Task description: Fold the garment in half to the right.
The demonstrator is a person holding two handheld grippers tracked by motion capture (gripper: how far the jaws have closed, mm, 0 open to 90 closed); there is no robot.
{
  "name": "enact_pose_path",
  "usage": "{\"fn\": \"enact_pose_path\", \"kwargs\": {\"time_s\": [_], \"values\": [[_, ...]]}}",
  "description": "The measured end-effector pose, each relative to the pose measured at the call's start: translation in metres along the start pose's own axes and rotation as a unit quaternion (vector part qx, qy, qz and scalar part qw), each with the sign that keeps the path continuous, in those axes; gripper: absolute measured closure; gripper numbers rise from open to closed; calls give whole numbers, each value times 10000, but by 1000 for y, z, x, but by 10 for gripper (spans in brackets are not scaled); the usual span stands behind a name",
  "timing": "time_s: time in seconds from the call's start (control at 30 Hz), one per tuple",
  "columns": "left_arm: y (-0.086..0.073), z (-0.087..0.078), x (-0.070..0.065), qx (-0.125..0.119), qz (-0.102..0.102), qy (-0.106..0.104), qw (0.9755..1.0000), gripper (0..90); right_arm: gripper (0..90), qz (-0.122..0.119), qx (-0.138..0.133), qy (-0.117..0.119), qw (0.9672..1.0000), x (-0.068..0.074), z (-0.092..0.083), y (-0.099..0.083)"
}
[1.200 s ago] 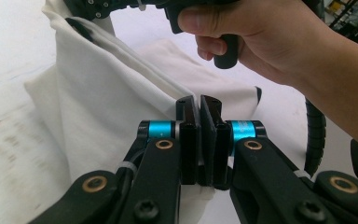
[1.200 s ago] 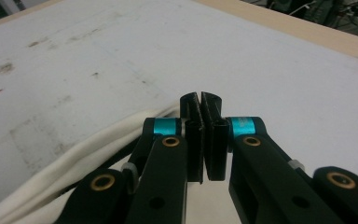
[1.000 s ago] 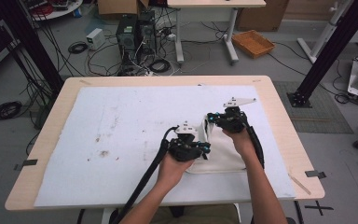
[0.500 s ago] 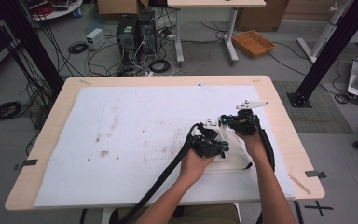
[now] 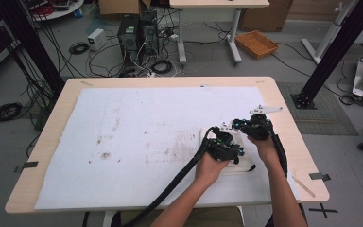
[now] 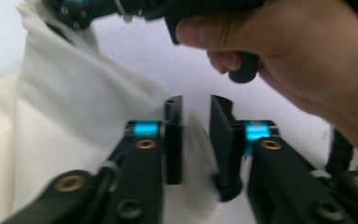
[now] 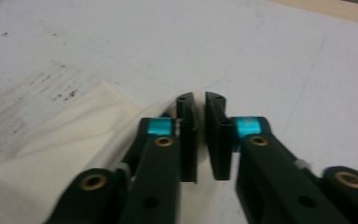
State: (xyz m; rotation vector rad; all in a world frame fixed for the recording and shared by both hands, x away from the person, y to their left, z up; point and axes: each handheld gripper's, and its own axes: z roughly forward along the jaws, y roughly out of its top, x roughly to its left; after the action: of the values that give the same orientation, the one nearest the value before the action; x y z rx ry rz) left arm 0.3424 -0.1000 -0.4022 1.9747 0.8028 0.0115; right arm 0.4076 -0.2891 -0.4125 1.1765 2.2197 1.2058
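One camera looks down over the table (image 5: 123, 90); two ride low, sharing the cloth (image 6: 74, 116).

Bare white sheet (image 5: 137, 123) left of folded cloth (image 5: 238, 163)

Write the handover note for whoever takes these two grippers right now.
Left gripper: jaws have just been opening, now parted with a gap; cream cloth lies under and beside them, not pinched.
Right gripper: also just opened, a narrow gap, over the cloth's edge.
Cloth: folded bundle at the near right of the white table cover.
Done: cloth folded and let go.
Left: probably back both grippers away; check the fold holds.
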Motion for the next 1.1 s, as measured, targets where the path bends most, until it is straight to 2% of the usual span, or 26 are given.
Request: {"fn": "enact_pose_path", "kwargs": {"time_s": [0.07,0.13,0.27,0.37,0.53,0.6,0.7,0.73,0.77,0.93,1.1], "values": [[2,-8,1,-145,58,31,9999,622,641,190,-19,-30,9998,-3,-2,-1],[2,-20,3,-366,152,97,9992,567,596,305,-81,-61,9995,-5,-6,-2],[-1,-51,15,-774,314,355,9959,442,554,217,-199,-231,9993,-6,-20,-7],[-9,-76,31,-1042,391,665,9916,341,548,216,-260,-293,9990,-4,-33,-14],[-28,-110,58,-1263,386,937,9868,286,530,122,-280,-256,9992,4,-54,-31],[-36,-121,68,-1264,406,1041,9857,272,492,118,-255,-195,9994,7,-58,-39],[-50,-136,83,-1309,365,1163,9839,257,385,148,-174,-21,9997,13,-60,-48],[-55,-141,88,-1309,363,1189,9836,257,319,130,-171,-75,9997,16,-60,-50],[-59,-145,92,-1294,367,1194,9837,257,292,120,-148,-90,9998,19,-60,-52],[-81,-169,109,-1334,365,1288,9820,257,216,-95,-47,-72,9999,33,-57,-52],[-103,-192,122,-1386,314,1348,9806,257,216,-143,-6,-36,9999,45,-55,-51]]}}
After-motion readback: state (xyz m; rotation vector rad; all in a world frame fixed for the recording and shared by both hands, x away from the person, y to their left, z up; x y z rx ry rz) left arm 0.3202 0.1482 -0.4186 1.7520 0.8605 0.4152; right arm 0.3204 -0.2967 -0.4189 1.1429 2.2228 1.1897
